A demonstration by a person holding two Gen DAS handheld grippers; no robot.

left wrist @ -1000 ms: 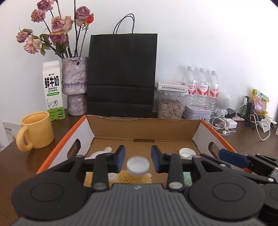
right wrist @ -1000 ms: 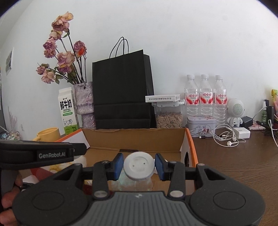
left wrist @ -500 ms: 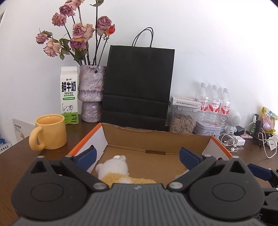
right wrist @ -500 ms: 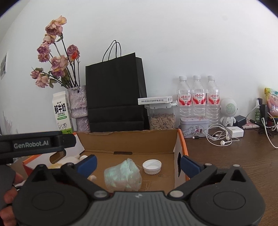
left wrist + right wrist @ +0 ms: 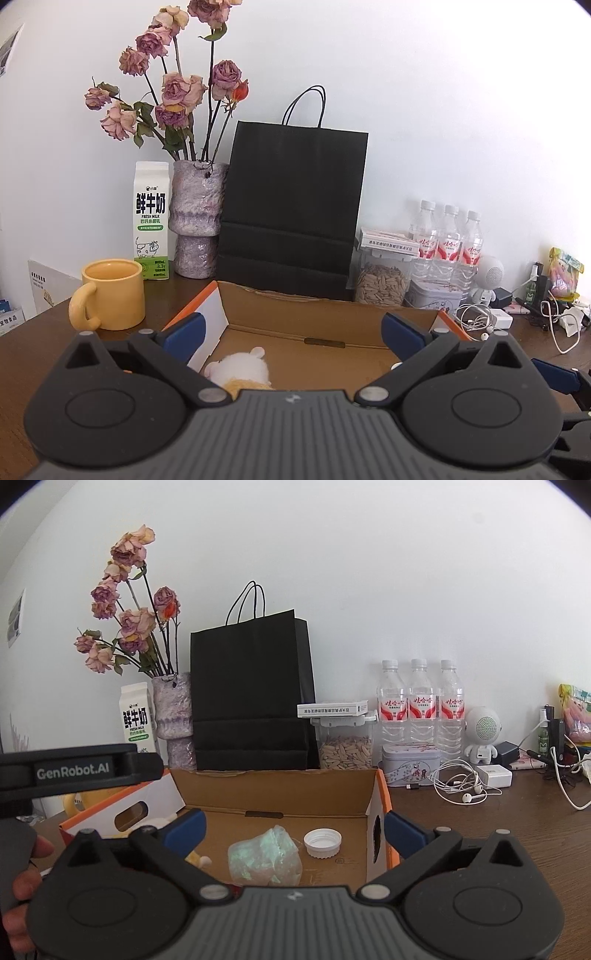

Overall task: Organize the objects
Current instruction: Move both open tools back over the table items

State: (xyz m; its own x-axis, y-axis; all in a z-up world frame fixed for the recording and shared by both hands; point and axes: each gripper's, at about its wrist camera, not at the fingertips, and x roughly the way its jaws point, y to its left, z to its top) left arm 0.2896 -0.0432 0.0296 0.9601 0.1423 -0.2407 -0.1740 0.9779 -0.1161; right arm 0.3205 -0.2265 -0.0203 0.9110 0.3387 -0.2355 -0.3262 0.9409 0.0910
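An open cardboard box (image 5: pixel 321 314) with orange-edged sides sits on the brown table; it also shows in the right wrist view (image 5: pixel 280 790). Inside lie a white and yellow plush toy (image 5: pixel 240 369), a crumpled pale green plastic bag (image 5: pixel 264 860) and a white bottle cap (image 5: pixel 322 843). My left gripper (image 5: pixel 293 334) is open and empty above the box's near side. My right gripper (image 5: pixel 293 829) is open and empty above the bag and cap. The left gripper's body (image 5: pixel 74 771) shows at the left of the right wrist view.
Behind the box stand a black paper bag (image 5: pixel 291 206), a vase of dried roses (image 5: pixel 194 221), a milk carton (image 5: pixel 151 221), a yellow mug (image 5: pixel 110 295), a seed jar (image 5: pixel 382 280), three water bottles (image 5: pixel 419 709), a tin (image 5: pixel 410 764), earphones and chargers (image 5: pixel 469 786).
Both grippers opened and let go of white-capped items into the box. Both then drew up and back from the box.
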